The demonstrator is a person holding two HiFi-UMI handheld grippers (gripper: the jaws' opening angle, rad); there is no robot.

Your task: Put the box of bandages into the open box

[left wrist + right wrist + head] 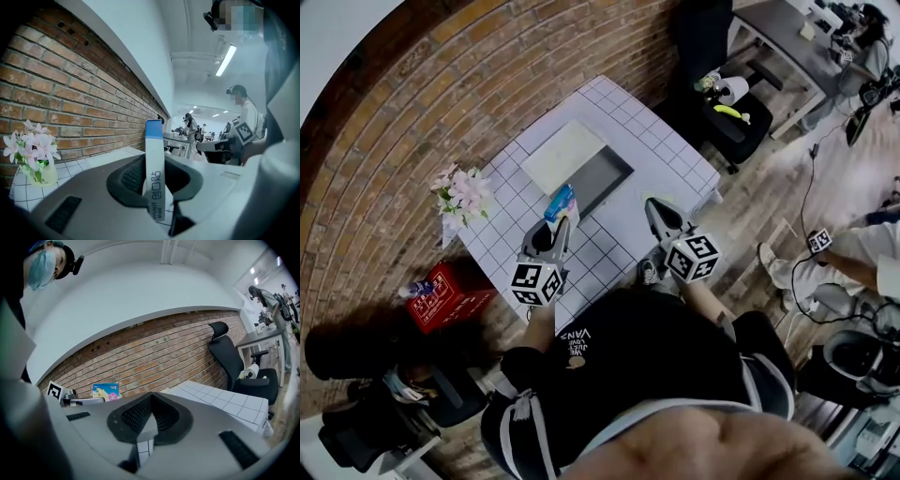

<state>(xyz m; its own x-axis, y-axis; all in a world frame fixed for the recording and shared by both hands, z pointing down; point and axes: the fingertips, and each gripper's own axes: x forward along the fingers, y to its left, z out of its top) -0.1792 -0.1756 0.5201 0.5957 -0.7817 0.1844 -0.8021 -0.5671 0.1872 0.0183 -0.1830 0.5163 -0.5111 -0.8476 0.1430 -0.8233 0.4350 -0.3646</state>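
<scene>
Left tongs [560, 227] clamp the bandage box [561, 202] beside the open box [609, 174]; right tongs [656, 212] closed, empty. Drop-in pending.

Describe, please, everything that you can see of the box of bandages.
The box of bandages is a thin, flat carton, apparently cardboard. Its narrow edge is white with a blue band at the top and black print. Its wide face, shown in the right gripper view, is blue with yellow and pink pictures. It stands upright, clamped between the jaws of the left gripper, above the tiled table.
</scene>
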